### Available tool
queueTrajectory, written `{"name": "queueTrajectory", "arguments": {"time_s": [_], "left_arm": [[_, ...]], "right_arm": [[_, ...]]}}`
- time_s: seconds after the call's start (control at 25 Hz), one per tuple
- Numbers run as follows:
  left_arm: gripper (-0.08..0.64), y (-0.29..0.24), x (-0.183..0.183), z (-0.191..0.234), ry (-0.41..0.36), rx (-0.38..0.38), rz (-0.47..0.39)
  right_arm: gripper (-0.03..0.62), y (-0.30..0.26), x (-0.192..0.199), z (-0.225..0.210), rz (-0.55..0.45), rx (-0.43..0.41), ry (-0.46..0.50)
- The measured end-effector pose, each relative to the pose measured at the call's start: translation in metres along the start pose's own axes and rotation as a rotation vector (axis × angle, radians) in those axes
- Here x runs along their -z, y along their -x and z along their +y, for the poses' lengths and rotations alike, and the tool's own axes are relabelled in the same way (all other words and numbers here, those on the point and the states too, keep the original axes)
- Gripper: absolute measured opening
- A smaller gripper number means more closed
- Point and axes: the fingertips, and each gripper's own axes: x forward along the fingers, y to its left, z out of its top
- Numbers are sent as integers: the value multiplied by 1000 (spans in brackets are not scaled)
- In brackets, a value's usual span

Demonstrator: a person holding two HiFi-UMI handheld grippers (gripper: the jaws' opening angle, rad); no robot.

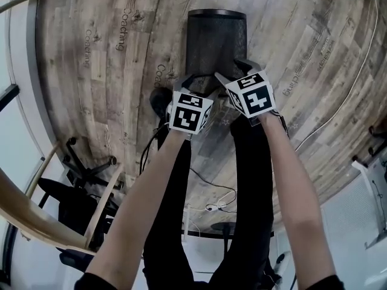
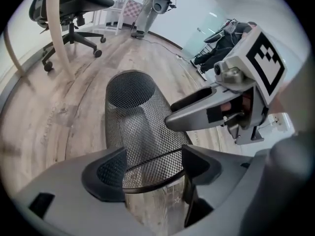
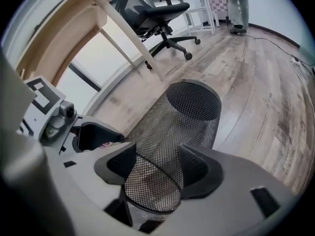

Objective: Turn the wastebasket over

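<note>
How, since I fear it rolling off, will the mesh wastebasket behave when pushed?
The wastebasket is round and seems to lie on its side on the wooden floor, so a sideways push would probably roll it. Its wire mesh suggests it is light and may flex if squeezed.

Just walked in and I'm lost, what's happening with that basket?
A person holds two grippers at a black mesh wastebasket, which seems to lie on its side on the wooden floor. The left gripper and right gripper each straddle its rim with jaws apart, gripping nothing.
</note>
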Motion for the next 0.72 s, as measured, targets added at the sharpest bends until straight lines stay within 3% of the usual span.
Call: {"name": "queueTrajectory", "arguments": {"time_s": [0.2, 0.44, 0.72], "left_arm": [[362, 2, 5, 11, 1, 24, 52], [362, 3, 6, 17, 18, 51, 66], [365, 3, 7, 15, 24, 50, 62]], "right_arm": [[285, 3, -9, 7, -19, -43, 57], [285, 13, -70, -25, -101, -19, 170], [285, -7, -119, -43, -68, -57, 372]]}}
